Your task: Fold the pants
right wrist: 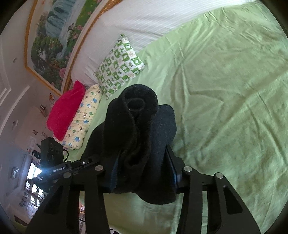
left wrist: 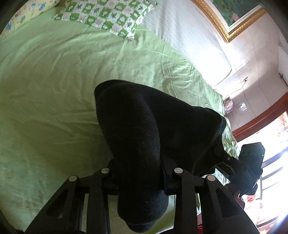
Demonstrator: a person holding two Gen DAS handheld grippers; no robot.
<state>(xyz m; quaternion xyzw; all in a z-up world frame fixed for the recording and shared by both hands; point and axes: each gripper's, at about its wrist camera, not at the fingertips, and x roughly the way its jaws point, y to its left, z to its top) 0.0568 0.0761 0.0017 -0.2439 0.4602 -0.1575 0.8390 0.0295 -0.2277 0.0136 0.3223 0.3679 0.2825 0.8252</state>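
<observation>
The black pants point(left wrist: 144, 126) hang lifted above the green bed sheet point(left wrist: 45, 90). My left gripper point(left wrist: 139, 171) is shut on a bunched part of them; the cloth drapes over and below its fingers. My right gripper point(right wrist: 142, 162) is shut on another bunched part of the pants point(right wrist: 138, 117), which stands up in thick folds between its fingers. In the left wrist view the right gripper point(left wrist: 223, 154) holds the pants' far right edge. In the right wrist view the left gripper point(right wrist: 84, 162) shows at the left, at the cloth's edge.
A green-and-white checked pillow point(left wrist: 108, 16) lies near the white headboard point(left wrist: 189, 41). A cartoon-print pillow point(right wrist: 82, 118) and a red plush blanket point(right wrist: 64, 109) lie at the bed's edge. A gold-framed painting point(right wrist: 54, 39) hangs on the wall. A bright window point(left wrist: 266, 144) is beyond the bed.
</observation>
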